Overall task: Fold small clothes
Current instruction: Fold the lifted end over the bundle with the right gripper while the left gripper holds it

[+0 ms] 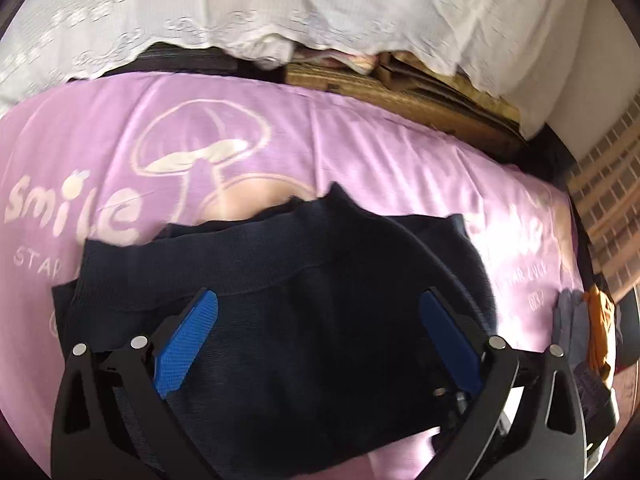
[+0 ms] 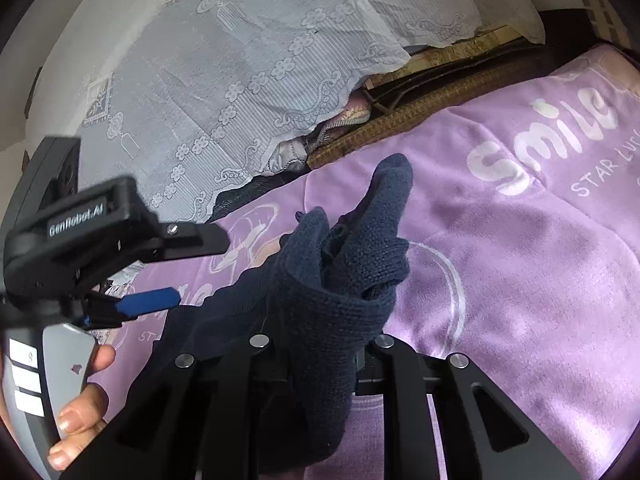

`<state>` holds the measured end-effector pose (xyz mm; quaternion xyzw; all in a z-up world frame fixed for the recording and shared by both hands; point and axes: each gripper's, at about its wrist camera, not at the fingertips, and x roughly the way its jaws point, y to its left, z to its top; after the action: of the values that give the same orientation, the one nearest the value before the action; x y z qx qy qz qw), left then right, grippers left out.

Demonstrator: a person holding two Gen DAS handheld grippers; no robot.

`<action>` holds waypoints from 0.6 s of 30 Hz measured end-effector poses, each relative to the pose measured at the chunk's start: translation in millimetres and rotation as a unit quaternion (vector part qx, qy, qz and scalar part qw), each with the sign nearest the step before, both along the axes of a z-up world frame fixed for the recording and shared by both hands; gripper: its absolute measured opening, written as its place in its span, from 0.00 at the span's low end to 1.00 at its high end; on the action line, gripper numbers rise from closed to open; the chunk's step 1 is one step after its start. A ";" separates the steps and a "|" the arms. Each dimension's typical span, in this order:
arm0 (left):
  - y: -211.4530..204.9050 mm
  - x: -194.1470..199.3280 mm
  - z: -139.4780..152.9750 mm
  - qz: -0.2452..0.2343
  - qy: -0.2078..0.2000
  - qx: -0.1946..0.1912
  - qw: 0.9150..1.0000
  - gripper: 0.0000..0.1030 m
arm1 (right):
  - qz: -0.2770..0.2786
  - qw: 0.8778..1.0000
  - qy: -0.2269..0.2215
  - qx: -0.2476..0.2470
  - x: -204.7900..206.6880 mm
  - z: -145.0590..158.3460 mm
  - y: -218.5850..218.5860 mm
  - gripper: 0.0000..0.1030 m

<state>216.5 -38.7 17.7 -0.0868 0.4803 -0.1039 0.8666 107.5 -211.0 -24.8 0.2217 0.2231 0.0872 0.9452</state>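
Left wrist view: the left gripper (image 1: 318,312) is seen with its blue pads (image 1: 184,344) spread wide apart, and nothing is caught between them. It is held low over a navy knitted garment (image 1: 288,280), which lies spread on a lilac blanket (image 1: 360,152). A ribbed band of the garment runs across just ahead of the pad tips. Whether the pads touch the fabric cannot be told. A white mushroom outline (image 1: 200,140) and the word "smile" are printed on the blanket beyond the garment. A white lace cloth (image 1: 240,8) hangs at the far edge, with a brown woven mat (image 1: 400,92) showing below it. A small heap of grey and orange clothes (image 1: 588,320) lies at the right edge of the blanket.

Right wrist view: the right gripper (image 2: 320,344) is closed on a bunched fold of the navy knitted garment (image 2: 352,248), which is lifted off the lilac blanket (image 2: 520,260) and stands up in front of the lens; the fingertips are hidden by the wool. The rest of the fabric trails down to the left. The left gripper (image 2: 148,304) is seen at the left edge, one blue pad (image 2: 148,304) visible, its handle held in the person's left hand (image 2: 84,400). The lace cloth (image 2: 240,60) and woven mat (image 2: 420,112) lie behind.
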 end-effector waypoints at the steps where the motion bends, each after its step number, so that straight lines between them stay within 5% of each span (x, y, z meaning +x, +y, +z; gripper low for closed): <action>1: -7.9 3.2 3.2 -0.012 0.006 0.006 1.000 0.96 | 0.005 1.000 -0.005 -0.006 -1.0 2.0 2.8 0.18; 10: -41.7 7.8 15.5 -0.062 0.028 0.082 0.994 0.96 | 0.047 0.994 -0.054 -0.078 -13.5 20.4 34.4 0.18; 18: -3.8 -9.1 17.7 -0.059 0.032 -0.040 0.997 0.95 | 0.071 0.992 -0.069 -0.085 -21.7 31.4 48.3 0.18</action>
<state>207.3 -42.5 35.4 -0.0958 0.5074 -0.1715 0.8390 85.8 -162.7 6.6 0.1181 0.1795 0.1497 0.9651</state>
